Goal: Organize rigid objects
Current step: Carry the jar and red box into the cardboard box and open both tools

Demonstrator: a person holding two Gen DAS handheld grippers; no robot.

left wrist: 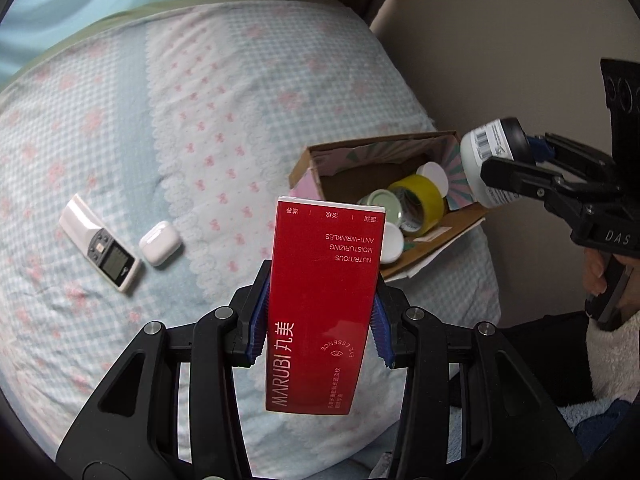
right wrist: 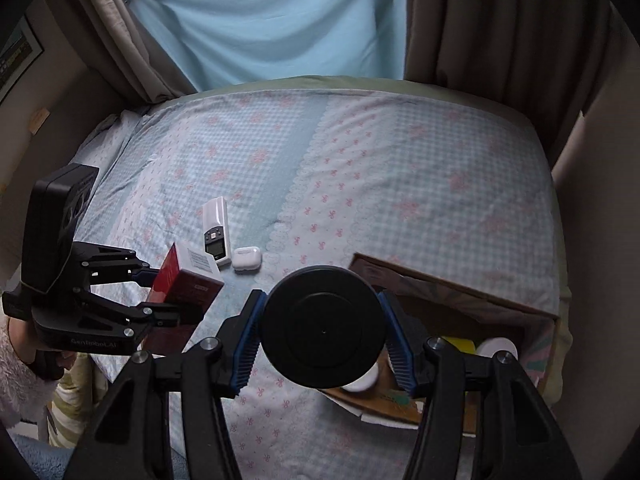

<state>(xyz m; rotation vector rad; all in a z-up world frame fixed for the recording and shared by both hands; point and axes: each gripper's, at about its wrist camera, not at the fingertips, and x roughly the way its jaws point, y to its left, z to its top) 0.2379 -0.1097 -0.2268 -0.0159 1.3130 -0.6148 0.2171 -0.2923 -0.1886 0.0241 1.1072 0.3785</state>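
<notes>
A: Status of left gripper (left wrist: 320, 312)?
B: Clamped on tall red cardboard carton (left wrist: 324, 304), lifted clear of checked bedspread (left wrist: 200, 120); likely awaiting room in box.

A: Right gripper (right wrist: 322, 328)?
B: Pinching black-capped white plastic bottle (left wrist: 492, 160) by its cap, above open brown cardboard box (left wrist: 384, 148) at bed's right edge. Probably next for deposit.

A: Remaining?
B: White remote control (left wrist: 100, 244), white earbud case (left wrist: 161, 243), mid-bed.

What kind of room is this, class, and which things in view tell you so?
Most likely a bedroom in a home. The work surface is a bed covered with a checked floral sheet, curtains hang behind it, and household items such as a remote control and an earbud case lie on it.
</notes>
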